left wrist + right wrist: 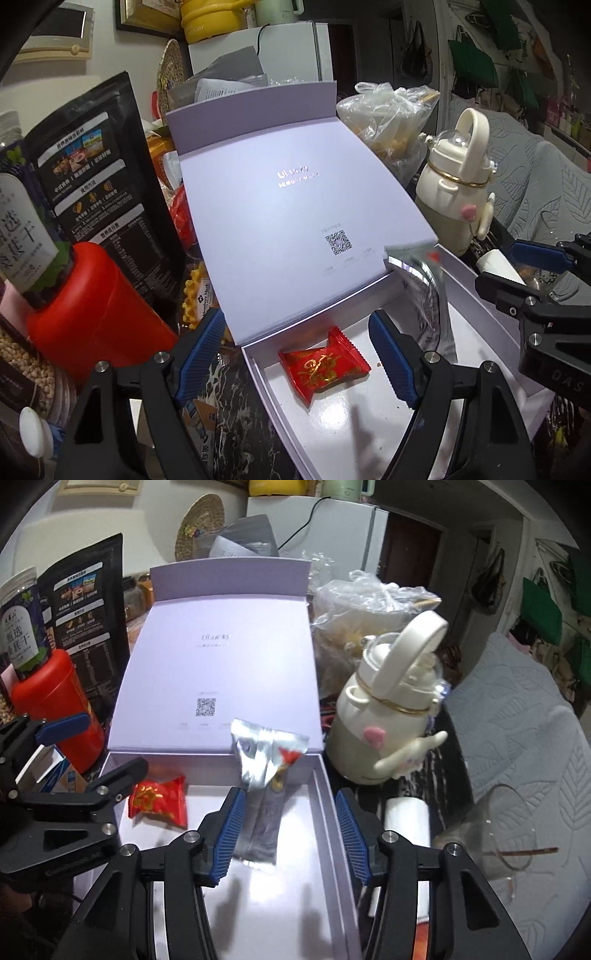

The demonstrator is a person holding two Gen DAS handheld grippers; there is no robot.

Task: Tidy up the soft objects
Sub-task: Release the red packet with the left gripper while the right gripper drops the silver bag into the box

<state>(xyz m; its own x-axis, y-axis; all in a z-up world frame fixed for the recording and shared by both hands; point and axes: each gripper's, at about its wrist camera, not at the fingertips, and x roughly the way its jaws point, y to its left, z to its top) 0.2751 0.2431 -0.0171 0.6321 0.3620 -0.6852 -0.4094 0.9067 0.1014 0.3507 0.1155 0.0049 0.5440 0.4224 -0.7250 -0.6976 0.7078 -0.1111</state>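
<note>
Silver packet [264,771] just ahead of released right tongs [290,836]; left tongs [299,356] released above red packet [325,365]

The right gripper [290,834] hangs over the open lavender box [325,775] with its jaws apart, and a blurred silver packet [264,771] stands between them without being pressed, reaching up the box's back wall. In the box's left part lies a red candy wrapper [159,801], with the left gripper [92,757] just over that left edge. A cream bottle [384,716] stands just right of the box.
</note>
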